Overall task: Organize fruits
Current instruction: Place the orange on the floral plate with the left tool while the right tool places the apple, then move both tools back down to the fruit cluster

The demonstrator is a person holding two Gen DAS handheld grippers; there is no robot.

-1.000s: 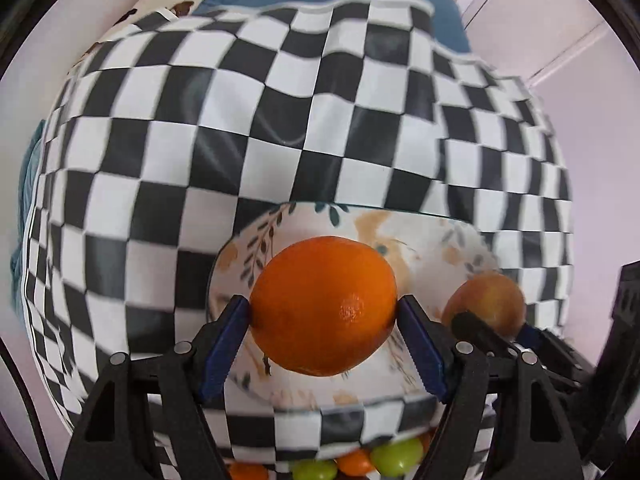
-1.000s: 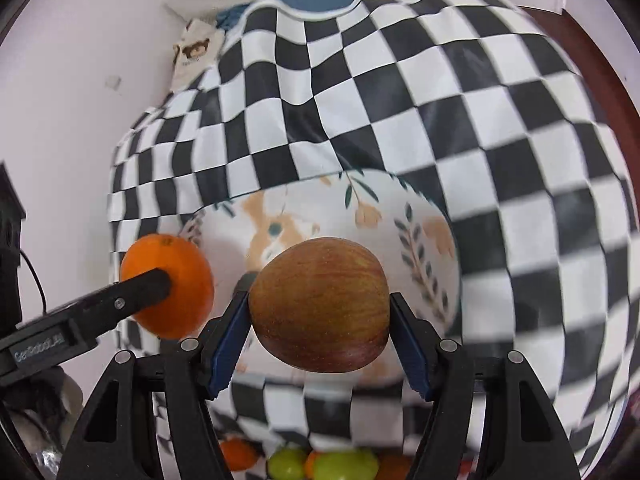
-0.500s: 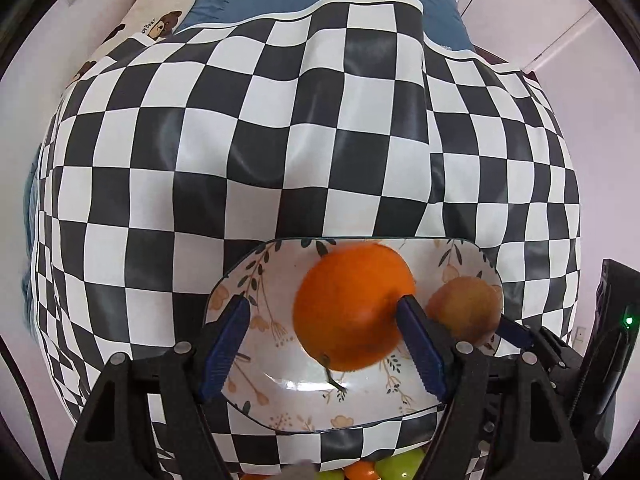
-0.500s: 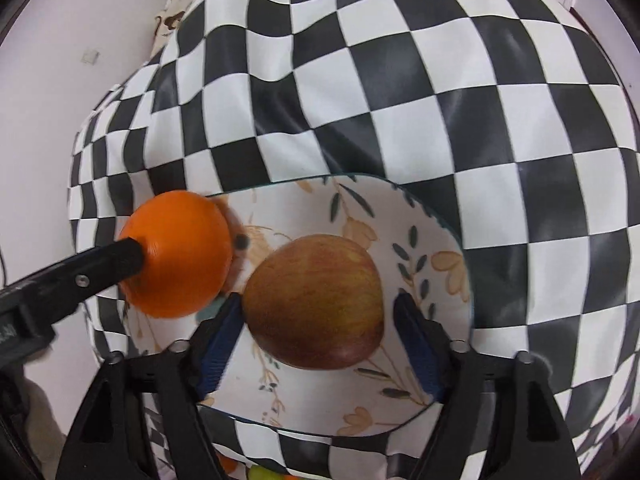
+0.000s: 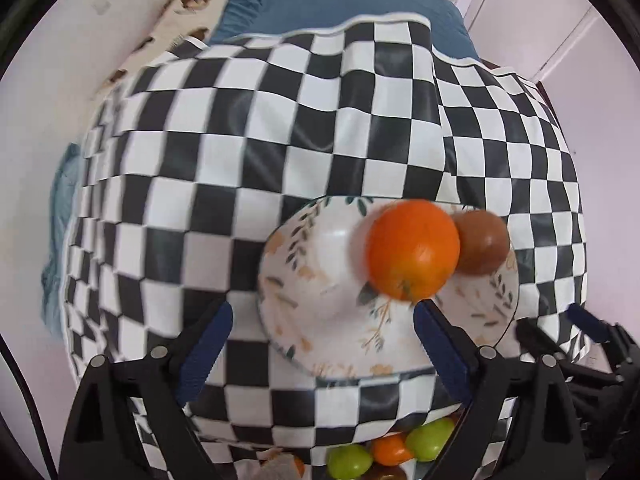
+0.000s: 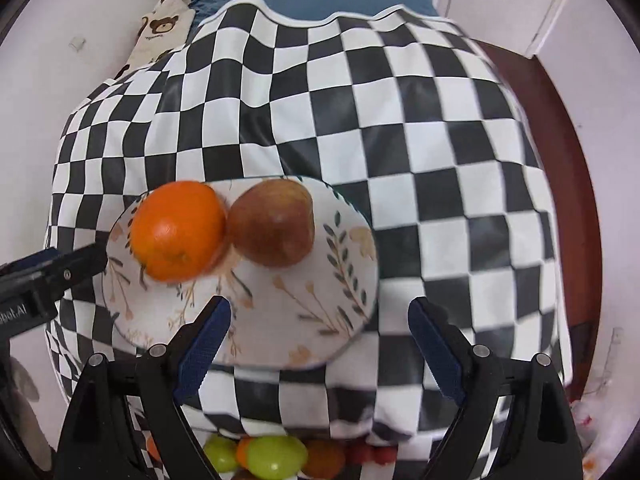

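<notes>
An orange and a reddish-brown apple lie side by side, touching, in a white floral bowl on the checkered cloth. The right wrist view shows the orange, the apple and the bowl too. My left gripper is open and empty, drawn back near the bowl's front rim. My right gripper is open and empty, just in front of the bowl. The left gripper's finger shows at the left of the right wrist view.
The black-and-white checkered cloth covers the table. Below its front edge lie several green and orange fruits, also seen in the right wrist view. A blue cover and a bear-print cloth lie at the back.
Both grippers opened and let go: the orange and the apple now rest in the bowl. Both grippers pulled back toward the front edge, wide open.
</notes>
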